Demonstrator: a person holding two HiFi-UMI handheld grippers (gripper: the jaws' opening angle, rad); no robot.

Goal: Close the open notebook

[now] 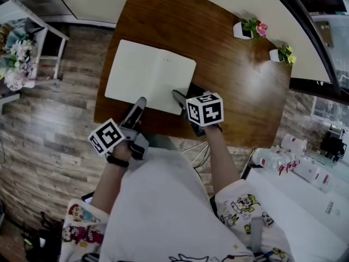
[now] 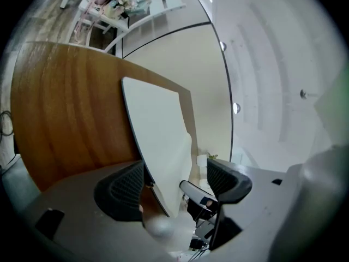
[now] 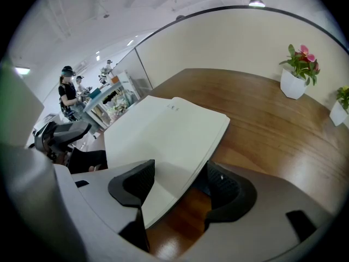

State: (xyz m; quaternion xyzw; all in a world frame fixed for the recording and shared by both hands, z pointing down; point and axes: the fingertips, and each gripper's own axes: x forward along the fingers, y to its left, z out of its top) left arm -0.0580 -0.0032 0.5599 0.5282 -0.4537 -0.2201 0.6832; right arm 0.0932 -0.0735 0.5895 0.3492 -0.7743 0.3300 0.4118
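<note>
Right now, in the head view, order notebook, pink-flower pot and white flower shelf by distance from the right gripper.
1. Notebook: between the right gripper jaws.
2. Pink-flower pot: far right of table.
3. White flower shelf: far left, off table.

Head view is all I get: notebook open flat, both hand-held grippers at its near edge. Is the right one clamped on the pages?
Observer: No. In the right gripper view the right hand-held gripper has its jaws apart, straddling the near right corner of the notebook.
Operator: And the left?
Observer: The left hand-held gripper is open too, with the notebook's near edge between its jaws.
Operator: Any page lifted yet?
Observer: Not that either gripper view shows. The notebook lies flat, and its right side is one even stack.
</note>
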